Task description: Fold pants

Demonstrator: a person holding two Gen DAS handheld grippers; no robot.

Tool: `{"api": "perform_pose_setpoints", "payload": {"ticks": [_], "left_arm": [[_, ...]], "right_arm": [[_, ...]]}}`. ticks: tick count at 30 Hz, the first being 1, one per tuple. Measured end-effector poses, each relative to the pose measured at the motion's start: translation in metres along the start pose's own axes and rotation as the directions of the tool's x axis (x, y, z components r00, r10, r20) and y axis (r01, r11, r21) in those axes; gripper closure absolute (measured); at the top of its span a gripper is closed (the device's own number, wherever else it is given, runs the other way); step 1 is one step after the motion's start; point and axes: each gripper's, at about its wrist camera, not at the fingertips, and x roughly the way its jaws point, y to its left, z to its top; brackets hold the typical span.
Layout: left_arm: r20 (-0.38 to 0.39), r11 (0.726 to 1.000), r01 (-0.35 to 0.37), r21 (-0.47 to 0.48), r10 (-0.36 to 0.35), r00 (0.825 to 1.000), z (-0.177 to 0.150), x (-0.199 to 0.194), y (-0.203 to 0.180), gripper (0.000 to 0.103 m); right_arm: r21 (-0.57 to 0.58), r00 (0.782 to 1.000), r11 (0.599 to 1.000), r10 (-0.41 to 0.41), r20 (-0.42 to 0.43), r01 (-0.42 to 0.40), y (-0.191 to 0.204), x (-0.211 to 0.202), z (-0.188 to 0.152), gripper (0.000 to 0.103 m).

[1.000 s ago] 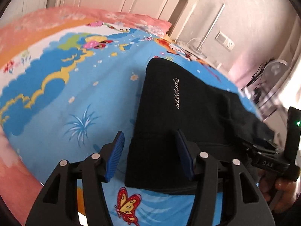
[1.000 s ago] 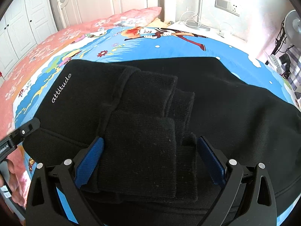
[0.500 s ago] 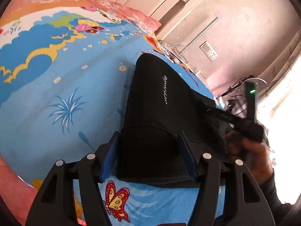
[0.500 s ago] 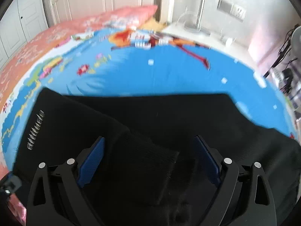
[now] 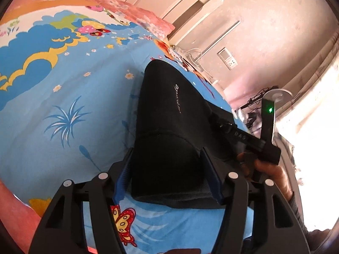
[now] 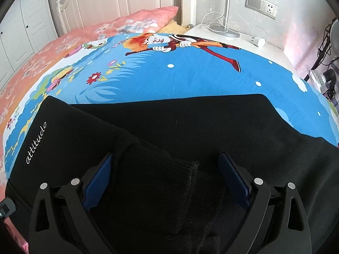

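Observation:
Black pants (image 5: 169, 110) with white script lettering lie folded on the blue cartoon bed sheet (image 5: 63, 97). My left gripper (image 5: 167, 169) is open, its blue pads on either side of the pants' near waistband corner. My right gripper (image 6: 167, 173) is open, straddling the ribbed cuff ends (image 6: 152, 169) that lie on top of the pants (image 6: 211, 122). The right gripper's body (image 5: 254, 139) and the hand holding it show at the pants' right side in the left wrist view.
A pink pillow (image 6: 137, 21) and white headboard (image 6: 63, 0) lie at the far end. A white bedside table (image 6: 233, 38) with a lamp base and cables stands beyond the bed. A fan (image 5: 277, 95) stands by the wall.
Both grippers moved forward over the pants. The left pads now straddle the waistband corner. The right gripper dropped lower over the cuffs, its view tilting up.

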Motion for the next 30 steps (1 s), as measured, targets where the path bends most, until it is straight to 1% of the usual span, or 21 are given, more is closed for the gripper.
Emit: {"api": "perform_pose_setpoints", "payload": {"ticks": [4,5,7,8,9,11,15,16,18,19,20,22,23,24,25,27,29,30], "left_arm": [[0.001,1.0,-0.026,0.011,0.026,1.0,-0.001,0.003,0.0,0.041],[0.002,0.999,-0.034,0.023,0.034,0.999,-0.001,0.003,-0.001,0.039],[-0.012,0.999,-0.036,0.03,0.036,0.999,0.0,0.005,0.0,0.038],[-0.028,1.0,-0.02,0.021,0.02,0.999,-0.001,0.006,0.002,0.041],[-0.052,1.0,0.012,0.007,-0.011,0.999,-0.002,0.007,0.003,0.041],[-0.07,1.0,0.026,0.009,-0.026,0.997,-0.003,0.006,0.005,0.041],[-0.083,0.99,0.095,-0.105,-0.104,0.991,0.0,0.001,0.02,0.043],[-0.089,0.989,0.093,-0.113,-0.103,0.991,0.001,0.001,0.021,0.046],[-0.105,0.992,0.066,-0.106,-0.078,0.991,0.0,0.003,0.019,0.054],[-0.1,0.993,0.062,-0.103,-0.072,0.992,0.0,0.002,0.017,0.06],[-0.083,0.995,0.063,-0.08,-0.07,0.994,0.001,-0.003,0.011,0.063],[-0.062,0.999,0.041,-0.036,-0.043,0.997,0.004,-0.01,-0.004,0.064],[-0.055,1.0,0.019,-0.01,-0.02,0.998,0.005,-0.012,-0.011,0.065],[-0.042,1.0,-0.01,0.023,0.011,0.999,0.005,-0.016,-0.022,0.065],[-0.028,0.998,-0.032,0.048,0.033,0.999,0.005,-0.018,-0.032,0.065],[0.006,0.988,-0.1,0.118,0.1,0.995,0.004,-0.023,-0.056,0.066],[0.055,0.959,-0.19,0.208,0.182,0.982,0.0,-0.026,-0.088,0.066],[0.069,0.949,-0.214,0.232,0.204,0.977,-0.001,-0.026,-0.098,0.066]], "right_arm": [[0.0,1.0,1.0,0.003,0.003,-0.003,-0.001,0.0,0.0,0.013],[0.0,1.0,1.0,0.006,0.003,-0.006,-0.001,0.0,-0.001,0.013],[0.001,1.0,1.0,0.01,0.003,-0.01,-0.001,0.0,-0.001,0.013],[0.0,1.0,1.0,0.01,0.003,-0.01,-0.001,0.0,-0.001,0.013],[0.001,1.0,1.0,0.011,0.003,-0.011,-0.002,0.0,-0.001,0.013],[0.002,1.0,1.0,0.013,0.002,-0.013,-0.002,0.0,-0.001,0.012],[0.004,1.0,1.0,0.017,0.002,-0.017,-0.001,0.0,0.0,0.012],[0.004,1.0,1.0,0.017,0.002,-0.017,-0.002,0.0,0.0,0.012],[0.005,1.0,1.0,0.018,0.001,-0.018,-0.002,0.0,0.0,0.011],[0.007,1.0,1.0,0.023,-0.002,-0.023,-0.002,0.0,0.0,0.009],[0.007,1.0,1.0,0.026,-0.008,-0.026,-0.002,0.0,0.0,0.009],[0.009,0.999,1.0,0.025,-0.04,-0.025,-0.002,-0.002,0.004,0.008],[0.024,0.996,0.999,0.025,-0.084,-0.023,-0.002,-0.005,0.011,0.007],[0.041,0.993,0.998,0.044,-0.113,-0.039,0.0,-0.014,0.02,0.007],[0.048,0.991,0.996,0.079,-0.111,-0.074,0.004,-0.025,0.03,0.006],[0.045,0.984,0.989,0.146,-0.105,-0.142,0.013,-0.043,0.047,0.005],[-0.001,0.974,0.982,0.186,-0.126,-0.187,0.035,-0.06,0.069,0.004],[-0.026,0.966,0.976,0.212,-0.15,-0.218,0.046,-0.064,0.076,0.004]]}}
